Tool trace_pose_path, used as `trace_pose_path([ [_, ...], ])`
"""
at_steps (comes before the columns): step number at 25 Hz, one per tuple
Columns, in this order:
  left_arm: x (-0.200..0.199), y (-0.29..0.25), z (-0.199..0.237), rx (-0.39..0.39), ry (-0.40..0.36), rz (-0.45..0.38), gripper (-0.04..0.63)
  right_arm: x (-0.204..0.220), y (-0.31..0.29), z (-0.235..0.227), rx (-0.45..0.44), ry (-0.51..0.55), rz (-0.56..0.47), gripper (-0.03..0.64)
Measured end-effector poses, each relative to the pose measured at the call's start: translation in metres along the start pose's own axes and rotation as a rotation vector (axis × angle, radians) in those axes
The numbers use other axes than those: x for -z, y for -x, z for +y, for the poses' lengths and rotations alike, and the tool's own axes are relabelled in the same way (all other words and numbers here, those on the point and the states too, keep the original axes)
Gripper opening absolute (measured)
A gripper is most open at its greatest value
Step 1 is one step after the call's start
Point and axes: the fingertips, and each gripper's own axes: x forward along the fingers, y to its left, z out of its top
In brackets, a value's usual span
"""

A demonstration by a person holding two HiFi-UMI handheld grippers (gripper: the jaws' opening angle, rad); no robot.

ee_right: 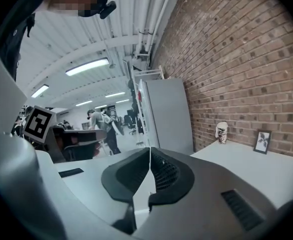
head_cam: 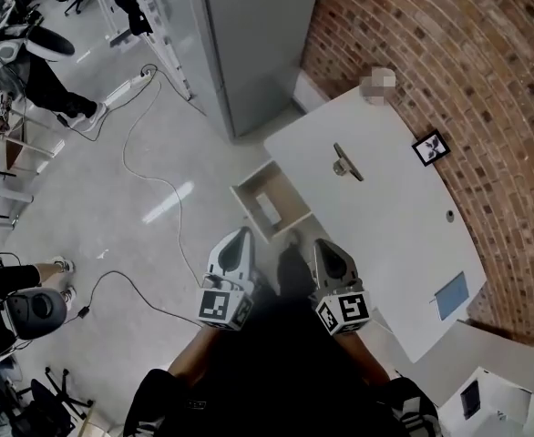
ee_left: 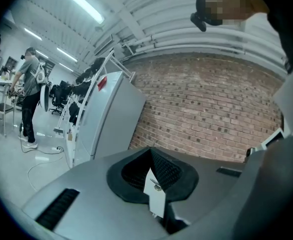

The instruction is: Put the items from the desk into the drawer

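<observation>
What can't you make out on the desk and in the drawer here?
Drawer, head view: pale shape inside, too small to identify.
Dark item on the desk, head view: too small to name.
Cup at the far corner, head view: under a mosaic patch.
Blue thing by the desk's near edge, head view: too small to tell.
</observation>
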Motion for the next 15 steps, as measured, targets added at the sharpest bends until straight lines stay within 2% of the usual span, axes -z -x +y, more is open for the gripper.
trace_pose_path([
  [4, 0.004, -0.007, -0.011, 0.031, -0.011, 0.017, 0.0, 0.003, 0.0, -0.012, 0.022, -0.003, 0.007, 0.006],
  [10, 0.004, -0.021, -0.014, 0.042, -0.013, 0.036, 0.0, 0.013, -0.011, -0.036, 0.069, 0.005, 0.061, 0.069],
  [15, 0.007, -0.041, -0.018, 0.051, -0.013, 0.051, 0.0, 0.013, -0.023, -0.061, 0.099, 0.002, 0.076, 0.075],
])
